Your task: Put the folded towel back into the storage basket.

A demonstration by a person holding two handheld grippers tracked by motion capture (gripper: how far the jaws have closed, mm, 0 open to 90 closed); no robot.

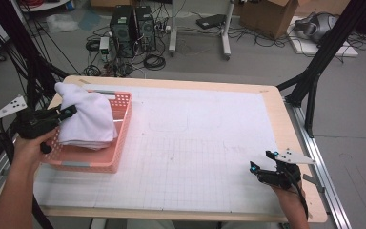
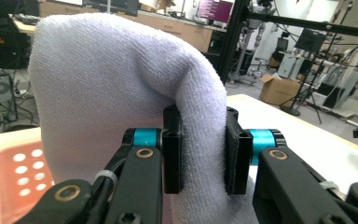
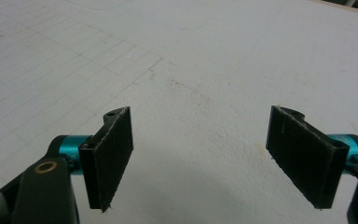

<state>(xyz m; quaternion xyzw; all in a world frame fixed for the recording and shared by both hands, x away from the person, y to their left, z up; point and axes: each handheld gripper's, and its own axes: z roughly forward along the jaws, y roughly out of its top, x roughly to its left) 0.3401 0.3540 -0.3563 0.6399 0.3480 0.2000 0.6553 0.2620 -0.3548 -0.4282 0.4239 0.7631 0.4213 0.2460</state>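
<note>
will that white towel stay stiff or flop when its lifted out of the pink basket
Probably floppy: the white towel already drapes and folds over the left gripper, whose fingers pinch a bunched fold. Its terry surface looks grippy, so slipping seems unlikely. It likely sags back toward the pink basket.

No text, label, brand, number or sign can be read in any view. The monitors (image 2: pixel 214 9) behind the desk in the left gripper view show lines of writing too small and blurred to make out.
</note>
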